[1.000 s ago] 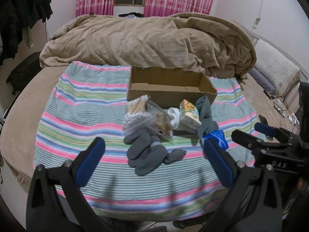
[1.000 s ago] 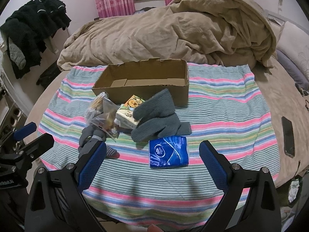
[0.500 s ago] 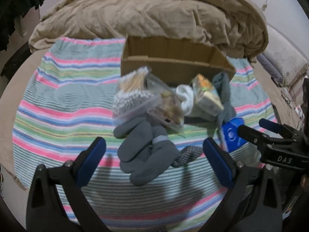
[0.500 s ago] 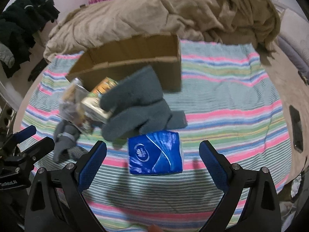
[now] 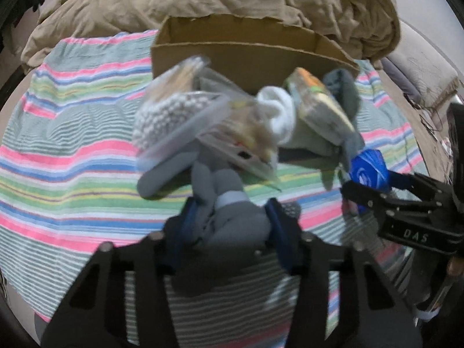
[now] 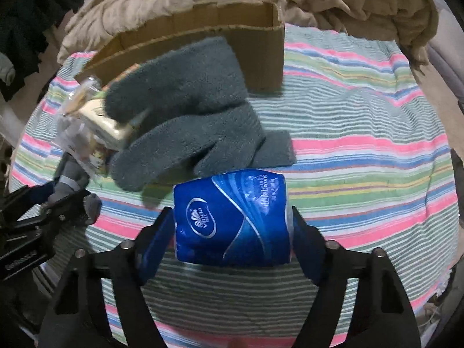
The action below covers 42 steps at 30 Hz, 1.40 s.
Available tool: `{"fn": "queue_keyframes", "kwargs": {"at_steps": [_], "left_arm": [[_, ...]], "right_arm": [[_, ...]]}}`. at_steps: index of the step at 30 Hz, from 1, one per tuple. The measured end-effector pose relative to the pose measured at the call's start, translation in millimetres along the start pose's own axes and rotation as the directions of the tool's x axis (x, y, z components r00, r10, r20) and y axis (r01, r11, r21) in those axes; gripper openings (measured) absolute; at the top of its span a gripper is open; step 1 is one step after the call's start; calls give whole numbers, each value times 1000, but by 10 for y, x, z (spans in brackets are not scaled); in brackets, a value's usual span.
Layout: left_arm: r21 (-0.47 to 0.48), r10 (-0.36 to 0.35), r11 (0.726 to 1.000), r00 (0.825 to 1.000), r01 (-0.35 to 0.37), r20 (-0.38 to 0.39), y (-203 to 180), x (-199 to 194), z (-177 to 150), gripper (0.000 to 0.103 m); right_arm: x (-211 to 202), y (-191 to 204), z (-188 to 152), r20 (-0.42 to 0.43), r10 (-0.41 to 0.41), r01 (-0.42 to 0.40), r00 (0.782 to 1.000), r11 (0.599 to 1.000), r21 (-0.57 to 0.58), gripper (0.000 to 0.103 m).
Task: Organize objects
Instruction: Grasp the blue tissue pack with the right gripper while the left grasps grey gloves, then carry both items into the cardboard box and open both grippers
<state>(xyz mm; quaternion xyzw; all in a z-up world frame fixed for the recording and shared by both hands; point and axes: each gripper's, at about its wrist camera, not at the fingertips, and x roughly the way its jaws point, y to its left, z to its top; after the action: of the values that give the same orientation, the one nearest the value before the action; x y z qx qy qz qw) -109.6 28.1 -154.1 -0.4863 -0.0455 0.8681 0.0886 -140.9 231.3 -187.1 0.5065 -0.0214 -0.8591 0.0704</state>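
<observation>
Where both gaped before: left tool [image 5: 232, 217] clamping gray socks [image 5: 232, 217], right tool [image 6: 232, 226] tissue pack [image 6: 232, 217].

The right gripper [image 5: 374, 191] carries white letters "DAS" on its black body — the blue pack [image 6: 232, 220] has script too blurred to read.

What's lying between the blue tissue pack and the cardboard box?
A teal fleece mitten lies between the blue tissue pack and cardboard box, in the right wrist view.
</observation>
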Motion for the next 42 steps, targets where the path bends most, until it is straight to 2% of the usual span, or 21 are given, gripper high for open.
{"fn": "queue_keyframes", "kwargs": {"at_steps": [3,6,16,27,35,42], "left_arm": [[0,-5,1000,1000,5,14,-6,-60,-26,30],[-12,-15,1000,999,16,39,8,-168,-52,28],[-9,-45,999,993,46,111,-8,-690,-78,27],[52,-78,996,963,67,257,-198,-1361,266,28],[91,-95,993,947,70,306,-286,-1349,641,28],[101,-106,992,942,78,317,-347,-1061,955,28]], "right_arm": [[-61,-7,-23,9,6,-6,1000,1000,-1,73],[-143,-22,-42,25,12,-12,1000,1000,1,67],[-522,-1,38,96,34,-34,995,999,7,65],[-1098,26,290,213,73,-73,974,997,-11,65],[-1278,2,687,303,69,-61,950,998,-34,66],[-1097,2,1075,329,65,-47,942,997,-61,66]]}}
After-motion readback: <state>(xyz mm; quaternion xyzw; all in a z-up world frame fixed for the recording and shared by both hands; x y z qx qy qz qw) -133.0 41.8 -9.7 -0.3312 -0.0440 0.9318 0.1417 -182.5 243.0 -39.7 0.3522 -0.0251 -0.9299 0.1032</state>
